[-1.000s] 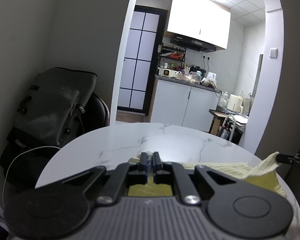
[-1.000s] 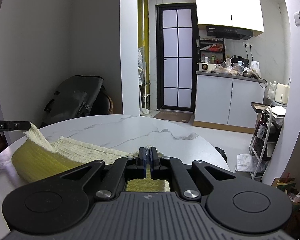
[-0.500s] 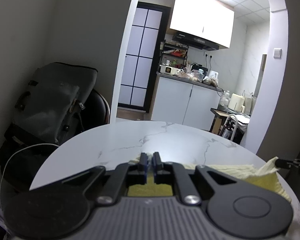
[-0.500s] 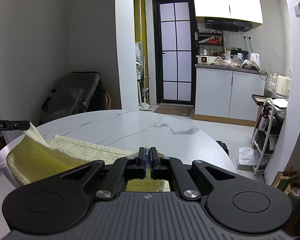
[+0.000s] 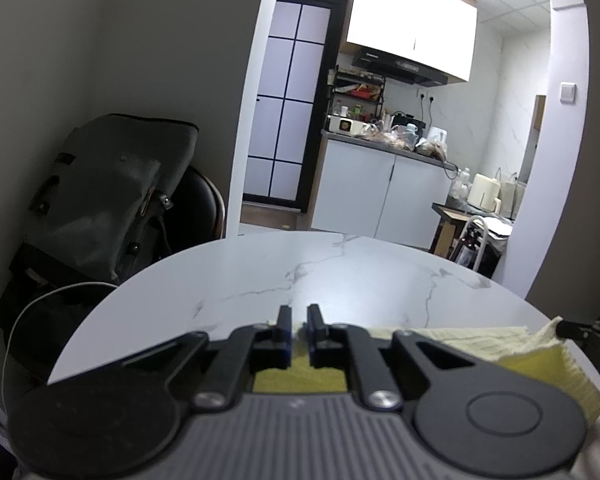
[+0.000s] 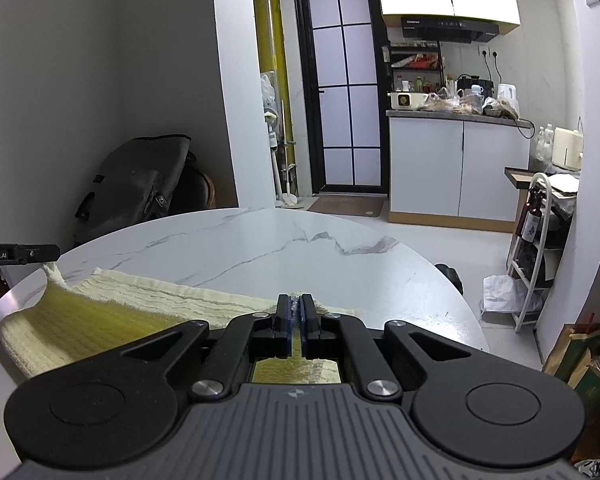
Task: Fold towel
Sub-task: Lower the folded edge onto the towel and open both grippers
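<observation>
Now yellow towel (image 6: pixel 111 316), doubled over.

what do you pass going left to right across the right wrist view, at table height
left gripper → towel → right gripper → marble table → white plastic bag → wire rack

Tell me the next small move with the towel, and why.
Probably release both corners. The left gripper has begun to part while the right gripper is shut on the towel, whose folded-over layer already lies low on the marble table.
</observation>
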The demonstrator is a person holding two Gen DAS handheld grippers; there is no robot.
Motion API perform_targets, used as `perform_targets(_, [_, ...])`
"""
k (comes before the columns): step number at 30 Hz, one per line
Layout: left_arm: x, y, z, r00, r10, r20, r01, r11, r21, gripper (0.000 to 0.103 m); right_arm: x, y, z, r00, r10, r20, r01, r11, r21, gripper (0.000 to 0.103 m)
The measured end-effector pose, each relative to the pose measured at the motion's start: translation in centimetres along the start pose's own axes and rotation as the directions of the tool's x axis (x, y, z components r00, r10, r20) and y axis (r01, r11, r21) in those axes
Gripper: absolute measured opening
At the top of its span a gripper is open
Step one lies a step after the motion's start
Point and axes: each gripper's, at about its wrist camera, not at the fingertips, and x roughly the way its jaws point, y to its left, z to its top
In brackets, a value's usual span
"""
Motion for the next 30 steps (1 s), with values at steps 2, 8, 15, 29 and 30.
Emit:
perform_targets(2, [0.4,-0.1,0.0,1.0,-0.002,-0.004,0.002,1.0,0.001,0.005,0.3,-0.1,0.1,1.0,0.001,-0.006,-0.001,1.0,0.003,0.005])
perform_targets(8, [1.4,-0.1,0.2,1.0,-0.007,-0.018,0.007,1.0,0.003,0.005,1.2,-0.4,0.5,1.0,0.008,-0.014,-0.007,1.0,0.026,0.006])
perform_targets(15, [2.4,0.3,0.8,1.0,-0.003,-0.027,0.003,1.0,0.005,0.005,2.0,-0.9,1.0,1.0,-0.002,-0.027,0.003,0.999,0.05,0.007])
perform_targets(29, [1.6,0.8,0.9,0.999,0.015,-0.03,-0.015,1.0,0.024,0.009,1.0,-1.1,1.9,0.997,-0.069,0.017,0.068,0.996,0.053,0.037])
perform_targets(30, [1.4,0.8,0.8,0.999,0.016,-0.034,-0.015,1.0,0.026,0.009,0.9,-1.0,1.8,0.998,-0.069,0.014,0.068,0.996,0.049,0.037])
